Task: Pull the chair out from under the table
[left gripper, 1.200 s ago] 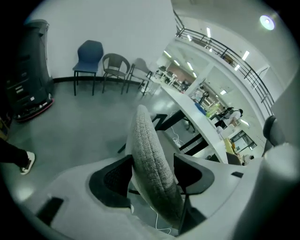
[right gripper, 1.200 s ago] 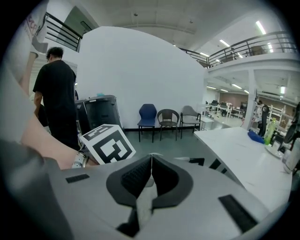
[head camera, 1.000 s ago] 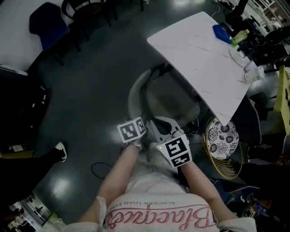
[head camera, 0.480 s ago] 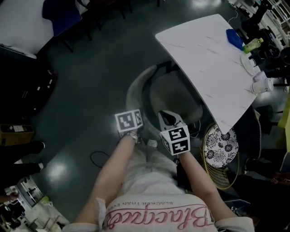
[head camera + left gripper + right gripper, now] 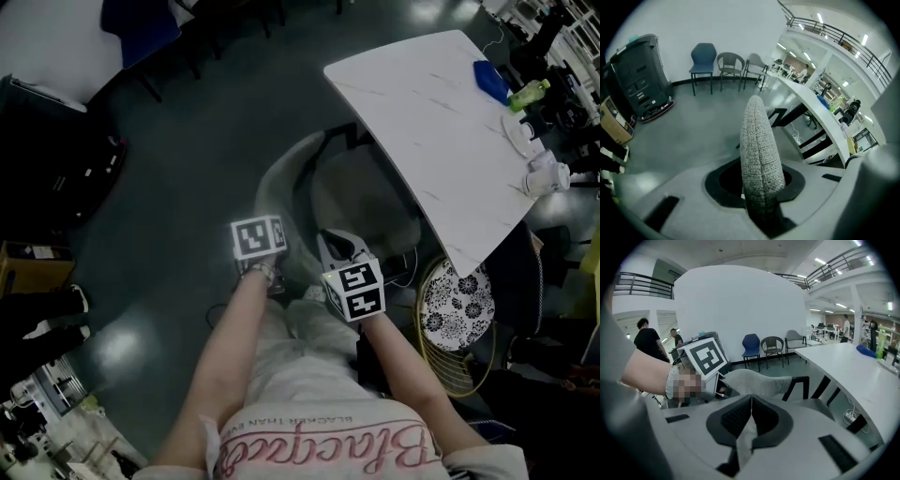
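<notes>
The left gripper (image 5: 759,190) has just been closing, and its jaws now clamp the grey fabric back rim of the chair (image 5: 757,140). The right gripper (image 5: 750,401) has its jaws pressed together near that rim. The chair's seat is tucked under the white table (image 5: 422,103), which bears a green bottle (image 5: 527,92).

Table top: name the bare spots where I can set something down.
The table is bare from the edge above the chair to past its middle. Its far end is crowded: blue object, green bottle, white cup.
</notes>
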Demonstrator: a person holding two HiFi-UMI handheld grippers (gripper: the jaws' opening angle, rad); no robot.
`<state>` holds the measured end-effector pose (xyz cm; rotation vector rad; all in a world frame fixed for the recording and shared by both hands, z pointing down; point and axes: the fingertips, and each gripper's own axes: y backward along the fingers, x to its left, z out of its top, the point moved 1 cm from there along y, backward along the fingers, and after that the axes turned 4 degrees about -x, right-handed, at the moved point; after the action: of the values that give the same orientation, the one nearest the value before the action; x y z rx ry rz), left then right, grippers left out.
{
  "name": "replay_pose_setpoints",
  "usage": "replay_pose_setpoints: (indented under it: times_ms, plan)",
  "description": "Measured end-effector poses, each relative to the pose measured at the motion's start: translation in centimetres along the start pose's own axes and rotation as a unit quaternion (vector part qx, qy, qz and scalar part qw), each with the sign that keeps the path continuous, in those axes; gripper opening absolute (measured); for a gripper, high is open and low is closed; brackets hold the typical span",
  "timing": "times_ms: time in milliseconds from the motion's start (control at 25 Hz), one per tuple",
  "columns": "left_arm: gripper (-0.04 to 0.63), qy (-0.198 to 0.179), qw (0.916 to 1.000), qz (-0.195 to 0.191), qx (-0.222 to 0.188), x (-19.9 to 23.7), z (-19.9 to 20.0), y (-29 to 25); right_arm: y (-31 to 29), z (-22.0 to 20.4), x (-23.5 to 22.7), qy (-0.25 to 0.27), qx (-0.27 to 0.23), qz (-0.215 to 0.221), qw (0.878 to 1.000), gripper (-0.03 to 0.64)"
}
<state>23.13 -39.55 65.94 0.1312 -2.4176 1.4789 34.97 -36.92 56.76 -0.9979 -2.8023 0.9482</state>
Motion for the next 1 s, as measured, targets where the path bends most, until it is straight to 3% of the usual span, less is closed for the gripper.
replay_pose_setpoints:
  times_ms: [200,360,560,1000]
  plan:
    - [0.089,-0.004,0.9999,-0.014,0.008,0.2,-0.3,0.5,0.3,0.8,2.0,-0.004,-0.009,-0.011,1.0,0.006]
    - [0.084,0.013,0.9999,-0.004,0.001,1.4,-0.8,1.6,0.5,1.3,4.5,-0.014,-0.016,-0.019,1.0,0.006]
    - [0.079,0.053,0.9985,0.013,-0.007,5.1,-2.3,4.0,-0.3,2.0,8.0,-0.007,-0.017,-0.014,1.0,0.006]
    - [0.078,0.08,0.9962,0.032,-0.016,15.2,-5.7,9.6,-3.1,2.4,18.6,0.043,-0.011,0.035,0.998,0.006]
